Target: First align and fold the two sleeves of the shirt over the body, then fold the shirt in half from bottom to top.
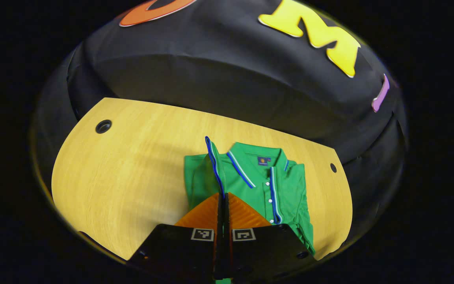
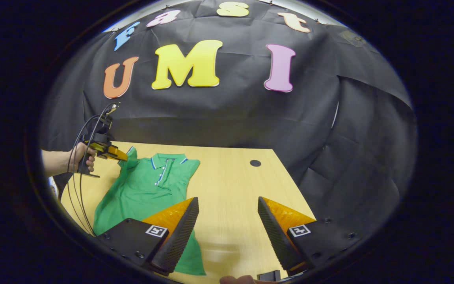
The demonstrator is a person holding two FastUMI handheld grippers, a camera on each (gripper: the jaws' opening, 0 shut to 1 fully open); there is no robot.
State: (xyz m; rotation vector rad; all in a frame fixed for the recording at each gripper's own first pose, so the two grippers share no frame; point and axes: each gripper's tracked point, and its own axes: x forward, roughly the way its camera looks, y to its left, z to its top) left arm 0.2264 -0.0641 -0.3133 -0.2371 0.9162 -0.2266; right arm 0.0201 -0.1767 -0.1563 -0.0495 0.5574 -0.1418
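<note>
A green polo shirt (image 1: 278,189) with blue-and-white trim lies collar-away on the wooden table (image 1: 132,165). My left gripper (image 1: 224,197) is shut on one sleeve (image 1: 213,157), whose blue-edged cuff stands up above the fingertips, lifted over the shirt's body. In the right gripper view a hand (image 2: 81,156) holds that left gripper (image 2: 122,157) at the raised sleeve (image 2: 130,159), at the far left of the shirt (image 2: 144,189). My right gripper (image 2: 227,199) hangs open above bare table to the right of the shirt, with nothing between its fingers.
The table has a round cable hole at its far left (image 1: 103,126) and a smaller one at the right (image 1: 333,167); one hole (image 2: 255,163) lies beyond the right gripper. Black cables (image 2: 79,189) loop down from the left gripper. The table (image 2: 231,177) ends at the black cloth wall.
</note>
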